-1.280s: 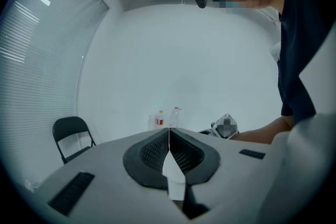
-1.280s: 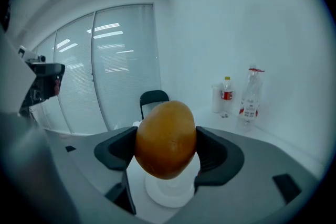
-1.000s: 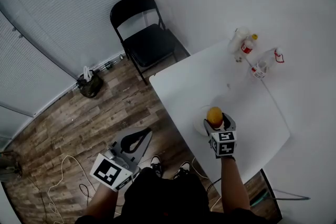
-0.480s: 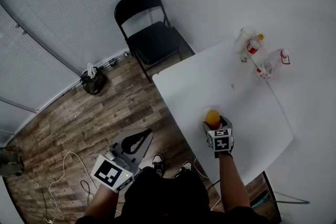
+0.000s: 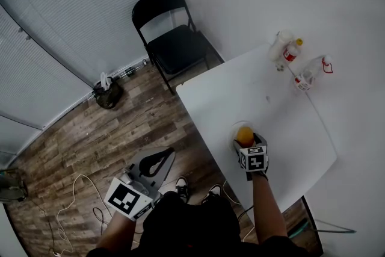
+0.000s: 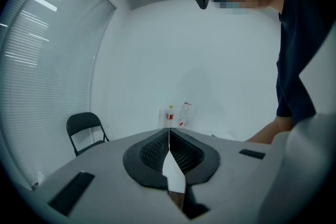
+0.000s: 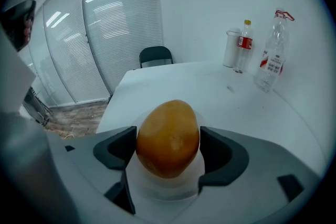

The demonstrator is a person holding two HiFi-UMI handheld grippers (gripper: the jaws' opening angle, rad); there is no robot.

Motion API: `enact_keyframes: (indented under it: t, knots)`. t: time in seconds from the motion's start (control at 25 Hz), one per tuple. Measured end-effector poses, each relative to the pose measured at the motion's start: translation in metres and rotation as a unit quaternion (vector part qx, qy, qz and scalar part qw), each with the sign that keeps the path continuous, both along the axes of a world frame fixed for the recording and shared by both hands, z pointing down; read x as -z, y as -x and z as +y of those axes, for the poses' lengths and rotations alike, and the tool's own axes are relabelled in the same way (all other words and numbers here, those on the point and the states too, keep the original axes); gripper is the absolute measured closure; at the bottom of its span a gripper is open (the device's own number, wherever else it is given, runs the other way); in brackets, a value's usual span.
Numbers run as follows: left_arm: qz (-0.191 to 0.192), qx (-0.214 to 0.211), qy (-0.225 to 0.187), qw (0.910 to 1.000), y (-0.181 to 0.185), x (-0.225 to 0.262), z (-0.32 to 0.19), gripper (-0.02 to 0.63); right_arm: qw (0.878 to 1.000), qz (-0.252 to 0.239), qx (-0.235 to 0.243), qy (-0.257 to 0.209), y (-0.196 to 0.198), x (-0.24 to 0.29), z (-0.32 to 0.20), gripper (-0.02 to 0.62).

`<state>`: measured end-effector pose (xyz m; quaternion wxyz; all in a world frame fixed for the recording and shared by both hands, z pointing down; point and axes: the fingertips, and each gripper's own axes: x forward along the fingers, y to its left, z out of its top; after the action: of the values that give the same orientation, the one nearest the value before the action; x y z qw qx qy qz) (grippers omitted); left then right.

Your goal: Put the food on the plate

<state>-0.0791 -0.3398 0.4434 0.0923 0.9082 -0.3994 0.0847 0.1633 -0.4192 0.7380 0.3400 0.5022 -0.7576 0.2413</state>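
An orange-yellow, egg-shaped piece of food [image 7: 168,138] sits between the jaws of my right gripper [image 7: 168,147], which is shut on it. Directly under it lies a small white plate [image 7: 173,190]; whether the food touches it I cannot tell. From the head view, the food [image 5: 244,134] and the right gripper [image 5: 247,142] are over the plate [image 5: 234,129] near the front left edge of the white table [image 5: 283,123]. My left gripper [image 5: 161,157] hangs over the wooden floor, left of the table, and is shut on nothing, its jaws [image 6: 169,134] pressed together.
At the table's far right corner stand a white container [image 5: 278,42], a red-labelled bottle [image 5: 290,52] and a clear bottle [image 5: 309,73]. A black folding chair [image 5: 171,39] stands beyond the table. Cables [image 5: 75,204] and a dark bag [image 5: 107,94] lie on the floor.
The right gripper has come down with the food, closer onto the plate. The left gripper has stayed where it was.
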Motion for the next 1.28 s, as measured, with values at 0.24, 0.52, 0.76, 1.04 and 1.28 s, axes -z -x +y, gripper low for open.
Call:
enact_keyframes:
  t: [0.24,0.52,0.76,1.04,1.28]
  knots:
    - [0.001,-0.005,-0.005,1.0000,0.005,0.004,0.003,0.583,0.999,-0.013,-0.009,-0.039,0.002,0.033,0.002,0.230]
    - [0.012,-0.034,-0.026,0.9990,-0.004,0.020,0.007,0.583,0.984,-0.079,-0.024,-0.158,0.003,0.137,0.020,0.233]
    - [0.030,-0.073,-0.046,0.9958,-0.027,0.040,0.014,0.583,0.959,-0.058,-0.030,-0.274,-0.006,0.232,0.058,0.456]
    - [0.050,-0.127,-0.070,0.9882,-0.067,0.064,0.029,0.583,0.921,-0.057,-0.036,-0.383,-0.018,0.330,0.111,0.561]
    - [0.064,-0.161,-0.097,0.9801,-0.091,0.090,0.042,0.583,0.898,-0.050,-0.040,-0.436,-0.026,0.390,0.152,0.574]
